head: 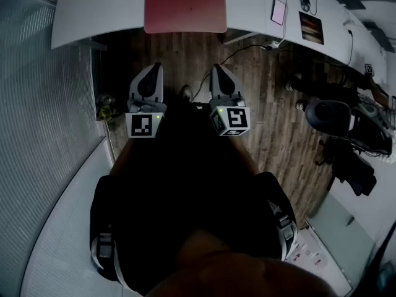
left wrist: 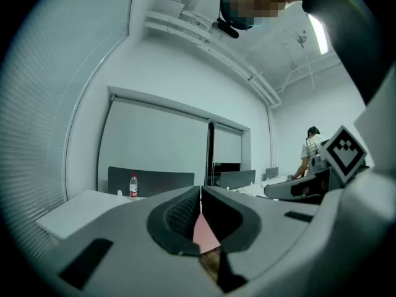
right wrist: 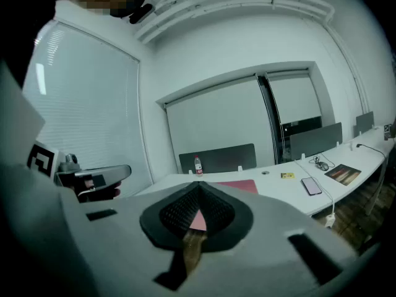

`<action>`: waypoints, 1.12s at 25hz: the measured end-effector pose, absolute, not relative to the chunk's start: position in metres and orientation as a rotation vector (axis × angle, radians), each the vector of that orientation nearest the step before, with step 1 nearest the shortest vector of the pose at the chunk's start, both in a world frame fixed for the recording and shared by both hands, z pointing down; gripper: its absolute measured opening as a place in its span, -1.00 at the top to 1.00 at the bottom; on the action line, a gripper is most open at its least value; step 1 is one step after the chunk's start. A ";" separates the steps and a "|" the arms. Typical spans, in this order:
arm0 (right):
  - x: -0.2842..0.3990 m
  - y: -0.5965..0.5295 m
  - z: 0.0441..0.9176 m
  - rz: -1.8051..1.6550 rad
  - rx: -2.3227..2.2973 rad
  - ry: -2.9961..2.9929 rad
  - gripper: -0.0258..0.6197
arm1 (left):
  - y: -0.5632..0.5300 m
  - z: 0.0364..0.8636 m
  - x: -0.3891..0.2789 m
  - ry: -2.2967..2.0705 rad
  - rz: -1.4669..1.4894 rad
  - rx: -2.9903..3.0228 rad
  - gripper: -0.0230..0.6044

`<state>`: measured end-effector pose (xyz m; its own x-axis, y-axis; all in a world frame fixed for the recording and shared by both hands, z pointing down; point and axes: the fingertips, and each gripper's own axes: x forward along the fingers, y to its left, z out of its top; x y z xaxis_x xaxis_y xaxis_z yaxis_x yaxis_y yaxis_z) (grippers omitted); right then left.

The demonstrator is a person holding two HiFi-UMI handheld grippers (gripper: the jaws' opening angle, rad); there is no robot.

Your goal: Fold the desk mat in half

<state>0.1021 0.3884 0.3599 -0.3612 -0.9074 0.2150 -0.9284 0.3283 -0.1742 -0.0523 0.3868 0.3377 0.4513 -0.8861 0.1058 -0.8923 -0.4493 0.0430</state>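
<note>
The left gripper (head: 153, 68) has its two grey jaws pressed together at the tips, and nothing is held between them. In the left gripper view (left wrist: 200, 198) the dark ribbed pads meet in one thin line. Through the small gap under this line only a bit of pink and a bit of brown floor can be seen, far behind. The right gripper (head: 221, 68) is just beside it, at the same height. Its jaws are also pressed together and empty, as the right gripper view (right wrist: 198, 193) shows. Each gripper carries a cube with black and white square markers (head: 143, 125) at its back end, close to the person's dark body.

Directly under both grippers is the brown wooden plank floor (head: 260, 104). Ahead of the tips, well apart from them, stands the long white desk (head: 99, 17). The flat rectangular pink-red desk mat (head: 185, 5) lies on it unfolded, straight in front of the two grippers and between their lines.

Further to the right of the right gripper, on the same desk, lie a pink-edged phone (head: 278, 11) and a dark printed sheet (head: 310, 28). A clear plastic bottle with a red label (right wrist: 198, 165) stands beyond the mat, before a grey screen panel. Right of the right gripper, on the floor, is a black office chair (head: 328, 113).
</note>
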 end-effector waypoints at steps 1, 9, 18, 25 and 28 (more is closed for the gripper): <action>0.102 0.388 0.361 0.421 1.731 -2.500 0.92 | 0.386 0.338 -0.052 -1.597 0.100 2.599 0.90; 0.105 0.389 0.366 0.435 1.720 -2.522 0.92 | 0.387 0.339 -0.046 -1.598 0.086 2.607 0.90; 0.125 0.384 0.365 0.396 1.696 -2.557 0.92 | 0.388 0.345 -0.030 -1.611 0.145 2.604 0.90; 0.152 0.369 0.373 0.401 1.668 -2.581 0.92 | 0.384 0.352 -0.015 -1.661 0.224 2.606 0.90; 0.157 0.362 0.381 0.380 1.628 -2.594 0.92 | 0.381 0.361 -0.008 -1.685 0.259 2.602 0.90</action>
